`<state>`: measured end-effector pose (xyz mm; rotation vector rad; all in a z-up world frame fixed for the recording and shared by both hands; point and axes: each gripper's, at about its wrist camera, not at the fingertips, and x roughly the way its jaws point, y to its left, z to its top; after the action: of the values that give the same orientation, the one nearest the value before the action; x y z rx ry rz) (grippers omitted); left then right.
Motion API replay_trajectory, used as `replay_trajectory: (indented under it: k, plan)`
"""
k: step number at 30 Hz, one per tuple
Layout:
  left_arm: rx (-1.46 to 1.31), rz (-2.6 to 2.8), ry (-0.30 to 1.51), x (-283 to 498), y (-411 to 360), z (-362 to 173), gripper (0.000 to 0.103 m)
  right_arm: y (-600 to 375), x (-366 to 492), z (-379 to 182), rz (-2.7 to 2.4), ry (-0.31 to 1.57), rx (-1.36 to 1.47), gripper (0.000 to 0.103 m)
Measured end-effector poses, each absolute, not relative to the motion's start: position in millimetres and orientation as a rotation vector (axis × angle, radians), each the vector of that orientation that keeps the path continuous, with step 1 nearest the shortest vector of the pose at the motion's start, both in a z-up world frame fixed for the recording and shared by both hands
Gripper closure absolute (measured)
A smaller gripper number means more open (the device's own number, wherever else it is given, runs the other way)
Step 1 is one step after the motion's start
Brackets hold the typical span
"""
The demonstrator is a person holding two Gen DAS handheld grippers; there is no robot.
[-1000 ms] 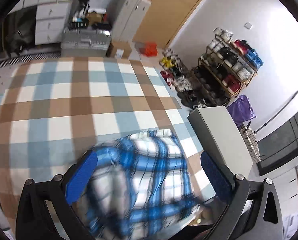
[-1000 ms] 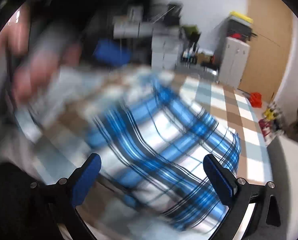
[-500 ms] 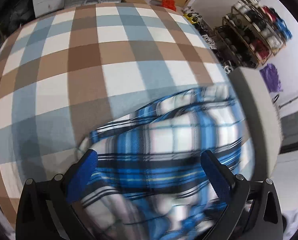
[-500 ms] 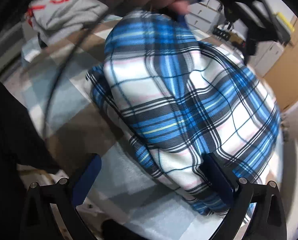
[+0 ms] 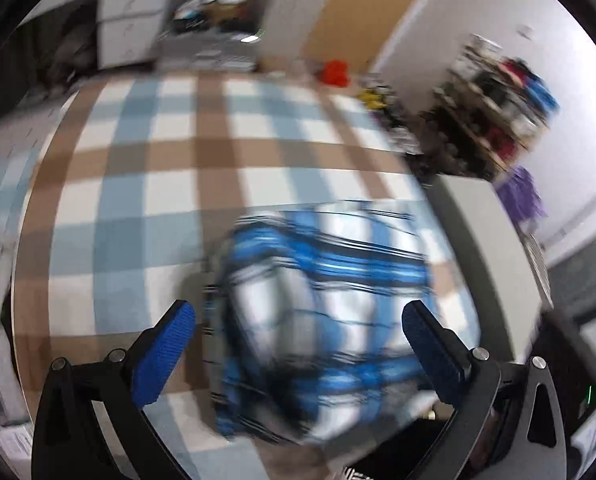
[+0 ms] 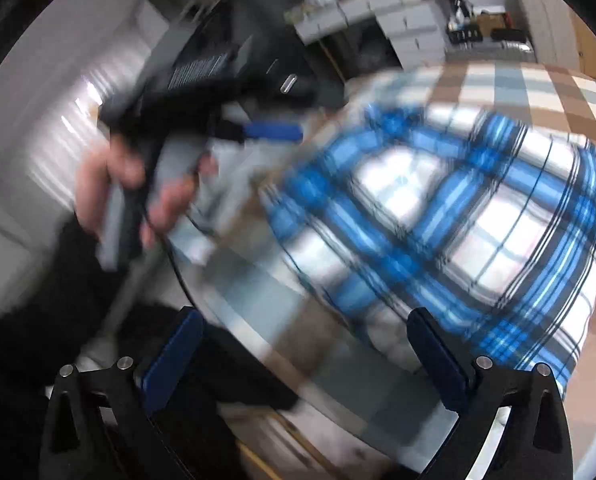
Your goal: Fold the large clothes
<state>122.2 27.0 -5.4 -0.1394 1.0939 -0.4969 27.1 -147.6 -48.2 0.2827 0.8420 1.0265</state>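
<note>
A folded blue, white and black plaid shirt [image 5: 326, 304] lies on the checked brown, blue and white cloth [image 5: 170, 184] that covers the table. My left gripper [image 5: 298, 340] hovers above its near edge, open, nothing between the blue pads. In the right wrist view the same plaid shirt [image 6: 470, 216] fills the right half, blurred by motion. My right gripper [image 6: 304, 354] is open too and holds nothing, off the shirt's near left edge. That view also catches the left gripper [image 6: 274, 131] in a person's hand [image 6: 138, 188], up to the left of the shirt.
A grey box [image 5: 494, 260] stands beside the table at the right. Beyond it a shoe rack [image 5: 498, 108] lines the white wall. White drawers [image 5: 130, 32] and cabinets stand at the far end. Dark clothing of the person [image 6: 78, 340] fills the lower left of the right wrist view.
Both grippers have pulled back and up from the shirt, which now lies folded on the cloth. The left view tilted up toward the room; the right swung left.
</note>
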Motion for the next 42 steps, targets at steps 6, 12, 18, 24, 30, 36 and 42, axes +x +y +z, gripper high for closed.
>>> replay_trajectory:
  k: [6,12,18,24,30,36,42]
  plan:
    - [0.016,-0.435,1.078,113.1,0.7,-30.5,0.002,-191.9,53.8,-43.8,0.864,0.699,0.584,0.0]
    - [-0.148,-0.3,1.25,132.0,52.4,-101.5,0.002,-224.0,74.1,-67.0,0.656,0.749,0.68,0.0]
    - [-0.164,-0.308,1.197,113.4,67.2,-108.8,0.001,-222.8,70.9,-65.7,0.598,0.76,0.652,0.0]
    - [-0.153,-0.262,0.995,99.6,76.5,-44.7,0.002,-230.1,65.1,-66.5,0.571,0.715,0.631,0.0]
    - [-0.117,-0.369,0.794,96.7,33.3,22.7,0.001,-236.7,74.0,-74.4,0.523,0.716,0.698,0.0]
    - [-0.276,-0.617,0.859,103.5,9.8,-20.5,0.001,-253.1,73.9,-78.3,0.494,0.697,0.77,0.0]
    - [-0.225,-0.468,1.107,129.2,28.6,-82.0,0.003,-258.6,79.5,-85.9,0.497,0.738,0.78,0.0]
